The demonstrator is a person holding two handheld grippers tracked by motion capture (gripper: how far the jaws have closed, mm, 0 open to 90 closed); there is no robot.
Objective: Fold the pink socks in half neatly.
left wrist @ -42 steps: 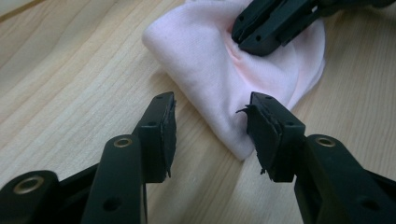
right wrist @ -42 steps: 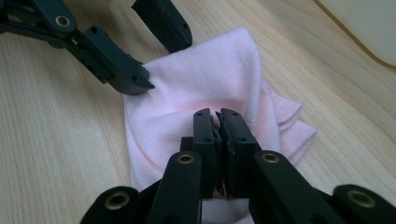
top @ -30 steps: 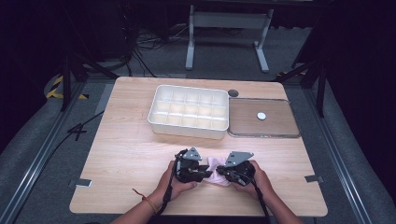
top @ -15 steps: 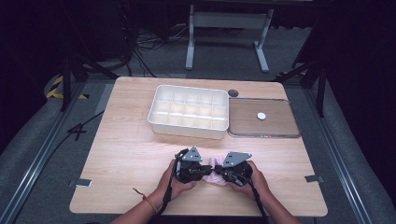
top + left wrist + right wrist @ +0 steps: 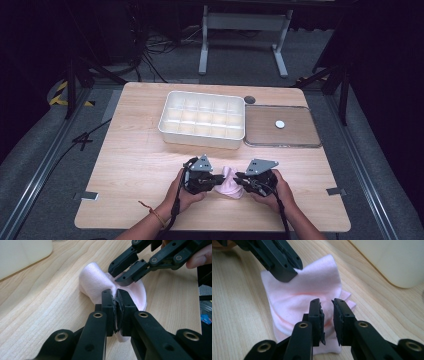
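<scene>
Currently, item: pink cloth (image 5: 229, 182), bunched on my surface (image 5: 135, 165) between both tongs. Left tongs (image 5: 115, 295) clamped on its near fold. Right tongs (image 5: 327, 305) just opening, pads slightly apart over cloth, gripping nothing.

Overhead view; two close tool views

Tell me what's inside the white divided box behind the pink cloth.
The white divided box shows bare compartments, nothing in them. Its front wall hides the floors of the nearest row, so small items there cannot be ruled out.
</scene>
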